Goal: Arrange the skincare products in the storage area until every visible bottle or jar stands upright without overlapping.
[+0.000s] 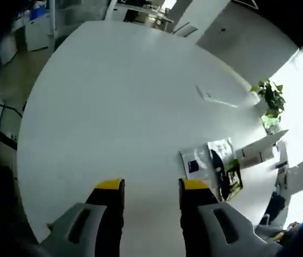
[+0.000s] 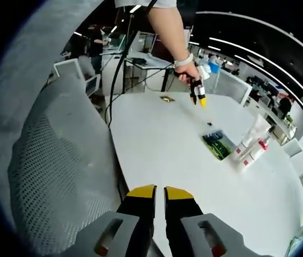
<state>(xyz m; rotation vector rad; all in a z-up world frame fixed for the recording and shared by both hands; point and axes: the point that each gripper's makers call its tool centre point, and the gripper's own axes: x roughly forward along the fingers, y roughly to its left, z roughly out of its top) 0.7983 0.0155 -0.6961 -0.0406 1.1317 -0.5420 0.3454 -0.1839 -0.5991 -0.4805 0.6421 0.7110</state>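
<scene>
1. Hovering over the white desk [image 1: 113, 118], your left gripper [image 1: 150, 187] has its yellow-tipped fingers [image 1: 110, 187] spread wide, with nothing between them.
2. Your right gripper [image 2: 159, 194] hangs by the desk's edge next to a grey mesh chair [image 2: 49, 160], fingers nearly closed and empty.
3. In the right gripper view, the skincare bottles [image 2: 250, 147] lie tipped over on the desk, just beside a green-and-black packet [image 2: 217, 143].
4. In the left gripper view, the packets [image 1: 213, 166] sit right of your fingers; a potted plant [image 1: 271, 101] stands further off.
</scene>
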